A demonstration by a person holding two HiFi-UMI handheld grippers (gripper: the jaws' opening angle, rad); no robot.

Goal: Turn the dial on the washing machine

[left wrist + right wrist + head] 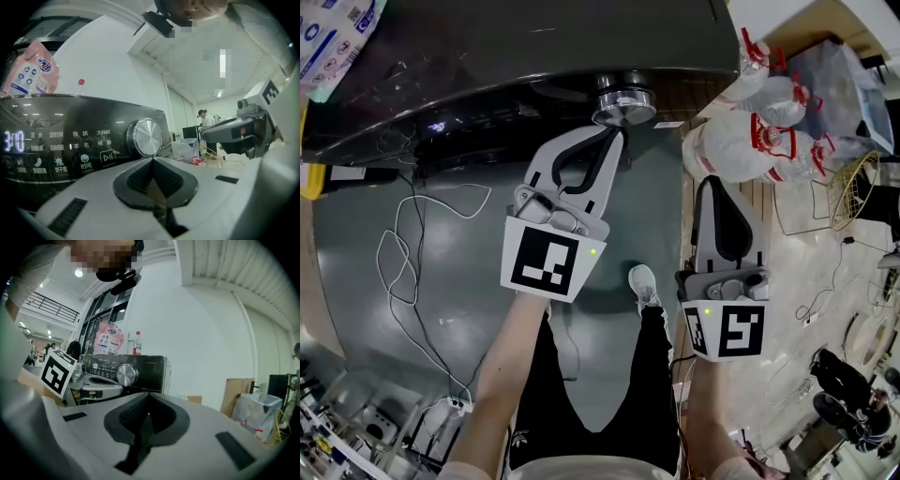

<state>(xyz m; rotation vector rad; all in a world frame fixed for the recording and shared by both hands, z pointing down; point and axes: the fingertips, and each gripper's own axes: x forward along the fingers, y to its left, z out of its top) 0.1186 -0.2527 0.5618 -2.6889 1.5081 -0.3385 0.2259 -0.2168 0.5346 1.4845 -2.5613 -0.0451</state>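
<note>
The dark washing machine fills the top of the head view, and its silver dial sticks out from the front panel. My left gripper points at the dial from just below it, jaws shut and empty, tips a short way off the knob. In the left gripper view the dial sits right beyond the closed tips, beside the lit control panel. My right gripper hangs to the right, shut on nothing, clear of the machine. The right gripper view shows the dial far off.
A pink detergent bag and a red-capped bottle stand on top of the machine. White cables trail over the grey floor. Tied white bags and a wire basket lie at the right. The person's shoe is below.
</note>
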